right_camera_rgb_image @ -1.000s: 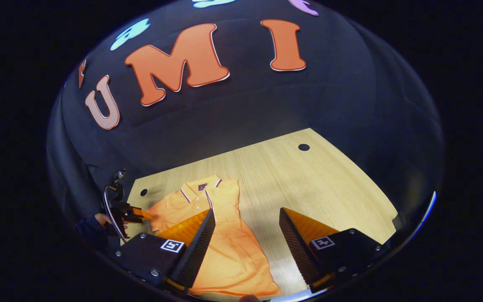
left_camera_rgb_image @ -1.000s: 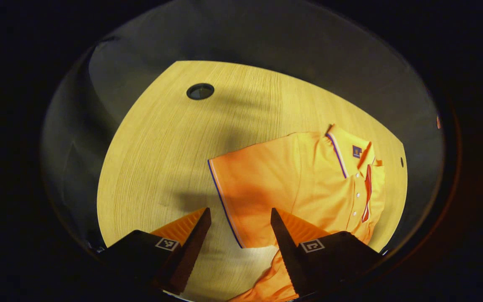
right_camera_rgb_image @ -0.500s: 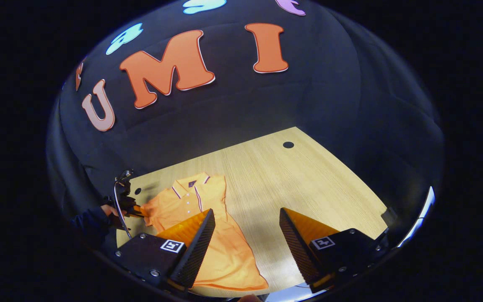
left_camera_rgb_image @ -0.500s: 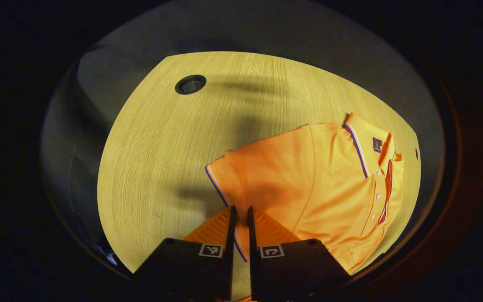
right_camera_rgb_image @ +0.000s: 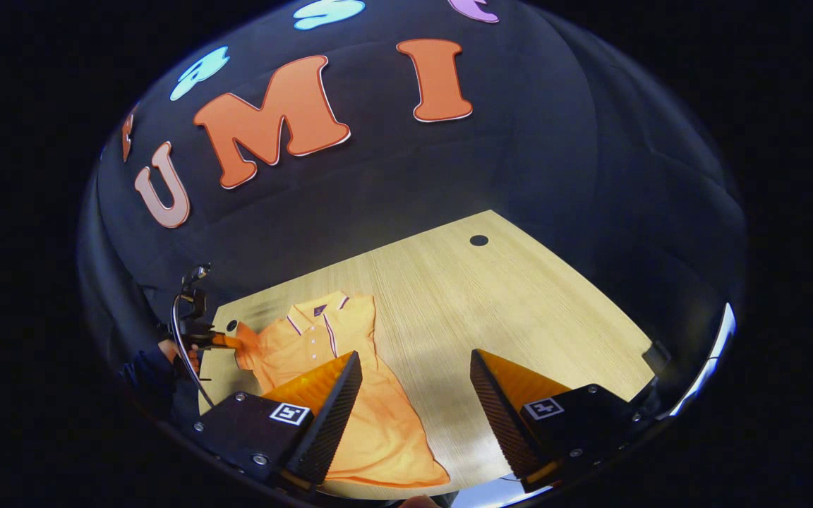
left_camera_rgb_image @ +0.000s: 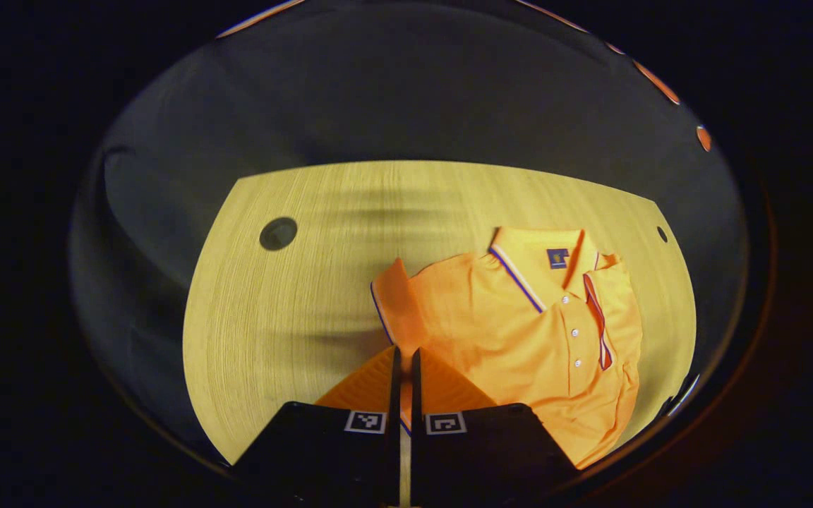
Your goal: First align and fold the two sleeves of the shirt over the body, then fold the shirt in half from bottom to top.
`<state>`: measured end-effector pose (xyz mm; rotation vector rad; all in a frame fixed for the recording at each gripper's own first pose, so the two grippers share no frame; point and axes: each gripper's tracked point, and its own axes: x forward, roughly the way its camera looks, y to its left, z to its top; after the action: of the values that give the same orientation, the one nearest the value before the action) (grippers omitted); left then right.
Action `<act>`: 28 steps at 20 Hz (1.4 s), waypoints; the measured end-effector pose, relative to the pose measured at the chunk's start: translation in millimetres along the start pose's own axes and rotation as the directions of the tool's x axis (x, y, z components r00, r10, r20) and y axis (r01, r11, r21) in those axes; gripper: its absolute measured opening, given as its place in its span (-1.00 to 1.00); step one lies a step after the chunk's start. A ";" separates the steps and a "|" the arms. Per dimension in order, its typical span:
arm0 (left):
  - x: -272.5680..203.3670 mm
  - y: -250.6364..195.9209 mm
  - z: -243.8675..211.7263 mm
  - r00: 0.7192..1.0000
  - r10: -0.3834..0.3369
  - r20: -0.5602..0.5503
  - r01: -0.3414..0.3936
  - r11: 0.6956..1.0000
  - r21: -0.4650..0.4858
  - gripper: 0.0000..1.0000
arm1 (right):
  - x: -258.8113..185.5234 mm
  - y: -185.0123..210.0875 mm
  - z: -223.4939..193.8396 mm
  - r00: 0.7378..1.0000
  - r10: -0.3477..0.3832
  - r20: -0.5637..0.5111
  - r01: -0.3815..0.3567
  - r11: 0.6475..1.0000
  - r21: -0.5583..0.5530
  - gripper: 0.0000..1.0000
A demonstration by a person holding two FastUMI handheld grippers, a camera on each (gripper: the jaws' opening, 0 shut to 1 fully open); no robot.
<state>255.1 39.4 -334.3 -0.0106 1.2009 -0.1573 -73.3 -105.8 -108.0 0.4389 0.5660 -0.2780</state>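
Your left gripper [left_camera_rgb_image: 403, 363] is clenched on the sleeve [left_camera_rgb_image: 396, 300] of the shirt [left_camera_rgb_image: 533, 339] on the table [left_camera_rgb_image: 293, 310] — your right gripper [right_camera_rgb_image: 413, 374] hangs released. One sleeve looks folded; this one and the bottom-to-top fold remain.

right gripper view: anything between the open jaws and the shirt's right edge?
Nothing. In the right gripper view, only bare table lies between the right gripper and the orange shirt.

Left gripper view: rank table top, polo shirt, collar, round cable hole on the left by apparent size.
1. Wooden table top, largest.
2. Orange polo shirt, with the left gripper shut on its sleeve.
3. Collar.
4. Round cable hole, smallest.

Fisheye stretch leaves collar versus hole less sure, though the collar looks clearly bigger.
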 end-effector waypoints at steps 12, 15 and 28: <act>-14.0 -129.5 28.6 0.959 -0.274 0.075 0.251 0.942 0.222 -0.78 | -20.4 -8.3 -24.3 0.999 -0.054 -0.003 0.054 0.998 0.042 0.88; -29.7 -152.6 23.8 0.924 -0.370 0.094 0.335 0.905 0.262 -0.01 | -25.4 -3.2 -34.8 0.998 -0.059 -0.006 0.059 0.997 0.048 0.88; -203.9 -95.4 4.4 0.837 -0.207 0.506 0.146 0.977 0.159 0.96 | -23.3 41.4 -31.1 0.985 0.139 0.105 -0.126 0.984 -0.126 0.88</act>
<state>176.4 -29.3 -134.9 -0.0614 0.6413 -0.3626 -90.9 -51.9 -104.9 0.3415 0.4374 -0.1396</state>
